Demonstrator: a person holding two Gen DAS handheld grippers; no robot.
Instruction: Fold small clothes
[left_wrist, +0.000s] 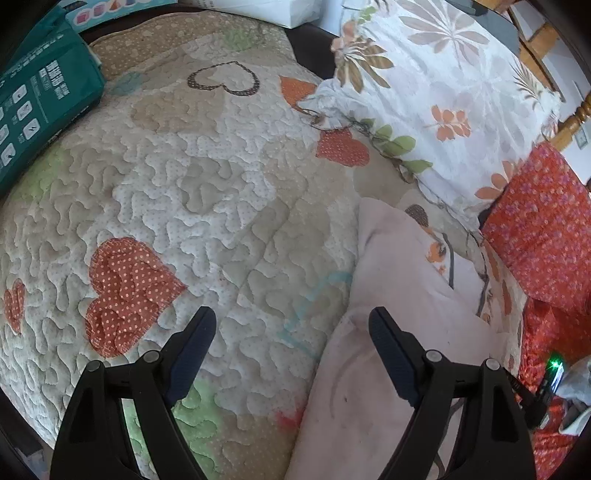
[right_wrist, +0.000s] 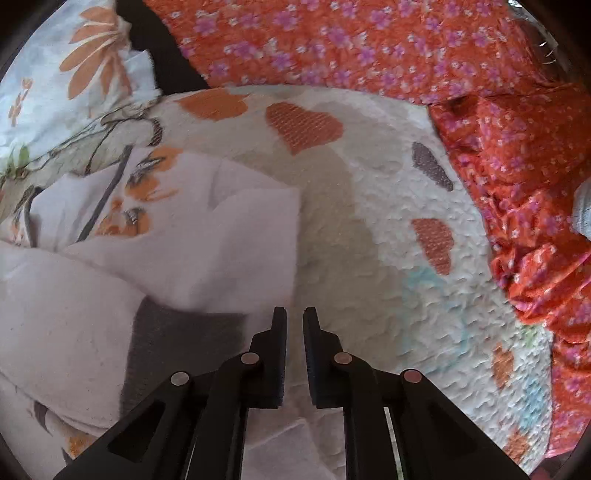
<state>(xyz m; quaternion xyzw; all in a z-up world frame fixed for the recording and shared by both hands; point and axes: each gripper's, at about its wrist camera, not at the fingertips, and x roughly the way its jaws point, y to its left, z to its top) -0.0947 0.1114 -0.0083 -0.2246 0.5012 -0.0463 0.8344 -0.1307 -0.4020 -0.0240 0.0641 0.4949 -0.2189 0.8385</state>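
Black fingers of the left claw (left_wrist: 291, 325) fill the bottom of its view, spread wide with nothing between them. Its right finger (left_wrist: 391, 354) hangs over the pale pink garment (left_wrist: 391, 295); the left finger is over the bare quilt (left_wrist: 221, 192). The garment lies on the bed, to the right of this claw, its long axis running from the near edge away toward the floral pillow (left_wrist: 443, 92).

In the right wrist view, the right claw (right_wrist: 294, 317) is nearly closed, a narrow gap left between the fingers. Whether it pinches any cloth I cannot tell, though pink fabric shows beneath the fingers. From here the garment (right_wrist: 207, 236) spreads to the left and ahead, crumpled, with an orange print on one layer. Red flowered cloth (right_wrist: 498, 129) borders the quilt on the right.

Both claws sit at the garment's near end, so the next fold probably runs along its length.
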